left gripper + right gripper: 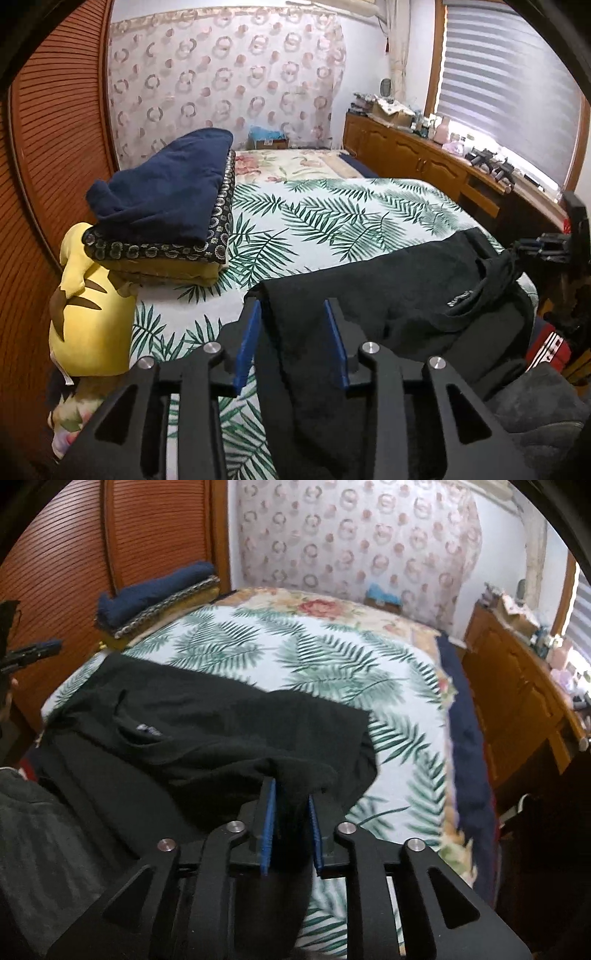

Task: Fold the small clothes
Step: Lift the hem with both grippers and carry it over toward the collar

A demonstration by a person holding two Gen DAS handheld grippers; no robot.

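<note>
A black T-shirt (pixel 406 295) lies spread on the palm-leaf bedspread (pixel 314 214), collar and small label toward the right. My left gripper (pixel 293 306) is open, its blue pads either side of the shirt's left edge, cloth running between them. In the right wrist view the same shirt (pixel 221 731) covers the near left of the bed (pixel 332 657). My right gripper (pixel 290 786) is shut on a bunched fold of the shirt's near edge, and cloth hangs down between the pads. The right gripper also shows in the left wrist view (pixel 546 247) at the shirt's far right.
A stack of folded blankets topped by a navy one (pixel 166 192) sits at the bed's left, with a yellow plush toy (pixel 88 302) below it. A wooden cabinet (pixel 424 155) with clutter runs along the right. More dark clothes (pixel 535 406) lie at near right.
</note>
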